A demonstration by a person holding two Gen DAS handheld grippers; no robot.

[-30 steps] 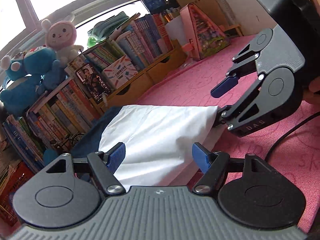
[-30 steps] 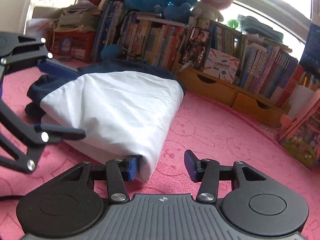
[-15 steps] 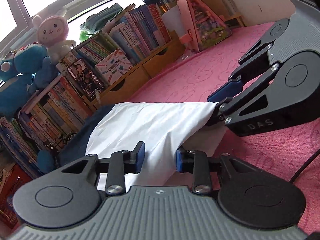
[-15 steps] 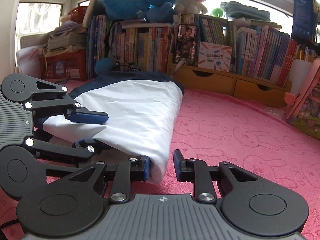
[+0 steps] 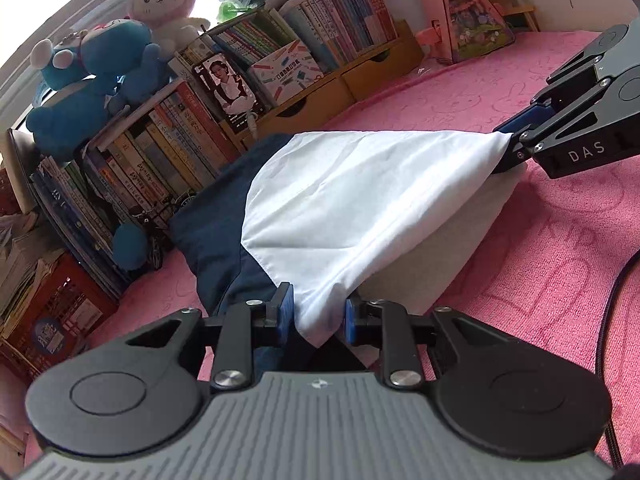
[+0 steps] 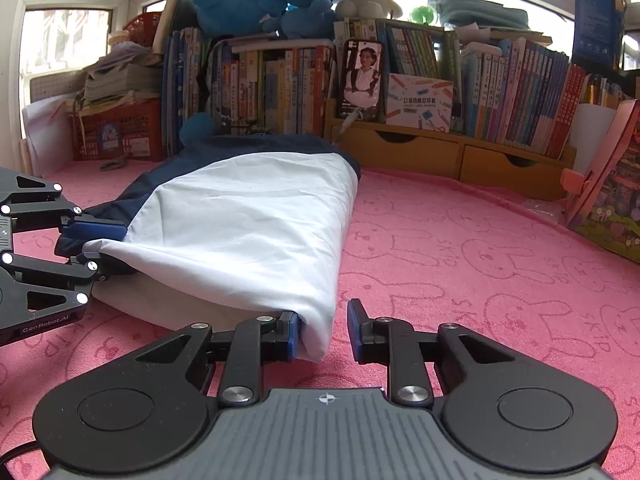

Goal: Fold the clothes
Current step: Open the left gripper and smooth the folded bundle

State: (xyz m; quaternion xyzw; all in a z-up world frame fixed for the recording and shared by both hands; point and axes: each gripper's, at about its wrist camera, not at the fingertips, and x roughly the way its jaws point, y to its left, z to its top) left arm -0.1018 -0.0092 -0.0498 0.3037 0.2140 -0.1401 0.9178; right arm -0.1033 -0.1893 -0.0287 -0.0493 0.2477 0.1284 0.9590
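The left gripper (image 5: 317, 316) and right gripper (image 6: 323, 322), jaws having just been closing, each pinch a near corner of the garment (image 5: 360, 192), the right apparently so, while its length on the pink mat (image 6: 480, 260) runs toward twelve o'clock.

Home room, likely a child's: pink bunny-print mat (image 6: 480, 264) across the foreground, crammed bookshelves (image 6: 280, 80) behind, plush toys (image 5: 120, 52) at upper left by windows.

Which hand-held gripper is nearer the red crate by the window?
Left. The left hand-held gripper holds the garment's corner on the red crate's side; the right hand-held gripper sits farther away.
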